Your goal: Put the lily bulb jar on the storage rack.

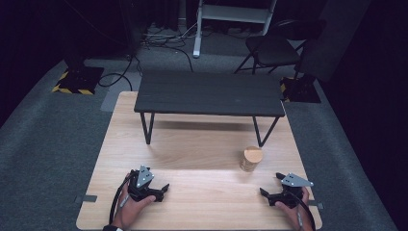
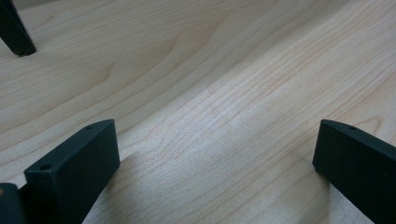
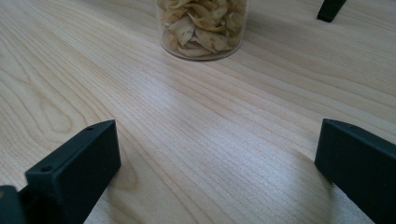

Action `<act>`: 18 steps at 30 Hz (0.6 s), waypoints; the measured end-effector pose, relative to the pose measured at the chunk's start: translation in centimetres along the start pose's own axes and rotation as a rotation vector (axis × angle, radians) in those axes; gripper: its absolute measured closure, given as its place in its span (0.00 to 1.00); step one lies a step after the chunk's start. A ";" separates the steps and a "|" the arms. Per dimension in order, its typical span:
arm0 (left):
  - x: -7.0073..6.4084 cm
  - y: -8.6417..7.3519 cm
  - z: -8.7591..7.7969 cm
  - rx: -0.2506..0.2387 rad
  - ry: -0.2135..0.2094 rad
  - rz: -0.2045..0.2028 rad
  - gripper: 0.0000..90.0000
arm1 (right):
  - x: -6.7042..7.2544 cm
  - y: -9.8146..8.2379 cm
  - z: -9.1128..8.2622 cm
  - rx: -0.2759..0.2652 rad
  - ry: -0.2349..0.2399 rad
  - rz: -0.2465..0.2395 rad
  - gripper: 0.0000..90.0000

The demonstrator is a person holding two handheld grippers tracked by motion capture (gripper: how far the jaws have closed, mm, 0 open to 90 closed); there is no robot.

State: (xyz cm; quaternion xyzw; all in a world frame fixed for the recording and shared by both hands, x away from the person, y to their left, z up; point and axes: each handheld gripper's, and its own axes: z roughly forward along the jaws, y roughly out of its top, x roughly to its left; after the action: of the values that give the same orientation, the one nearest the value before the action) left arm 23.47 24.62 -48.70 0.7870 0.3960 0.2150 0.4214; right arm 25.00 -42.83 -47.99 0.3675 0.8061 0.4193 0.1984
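1. The right claw [image 1: 273, 188] rests on the desk [image 1: 192, 159] near its near right corner, jaws spread wide with nothing between them; the right gripper view shows bare wood in the gap
2. The left claw [image 1: 161, 191] lies near the near left part of the desk, jaws likewise apart and empty, held by the person's left hand [image 1: 130, 207]
3. The jar [image 1: 250, 159], a clear cylinder with a wooden lid, filled with pale dried flakes, stands upright toward the right side of the desk, just ahead of the right claw and well apart from the left one
4. Beyond it a small black bench [image 1: 209, 94] stands across the far half of the desk; one of its legs [image 1: 260, 131] lands near the jar
5. Likely risks: the jar looks smooth and round, so a grip set off-centre or too high near the lid could let it slip or tip; an approach pushing before closing could shove it toward the bench leg or the right edge
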 end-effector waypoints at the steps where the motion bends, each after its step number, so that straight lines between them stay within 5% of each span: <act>1: 0.0 0.0 0.0 0.000 0.000 0.000 0.01 | 0.0 0.0 0.0 0.000 0.000 0.000 0.00; 18: -0.1 0.0 0.0 0.000 0.005 -0.004 0.01 | 0.0 0.0 0.0 0.001 0.001 -0.001 0.00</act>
State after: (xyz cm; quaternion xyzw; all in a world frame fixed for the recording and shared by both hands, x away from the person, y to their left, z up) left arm 23.46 24.54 -48.70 0.7855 0.3987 0.2163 0.4210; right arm 25.02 -42.83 -47.96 0.3668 0.8065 0.4193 0.1979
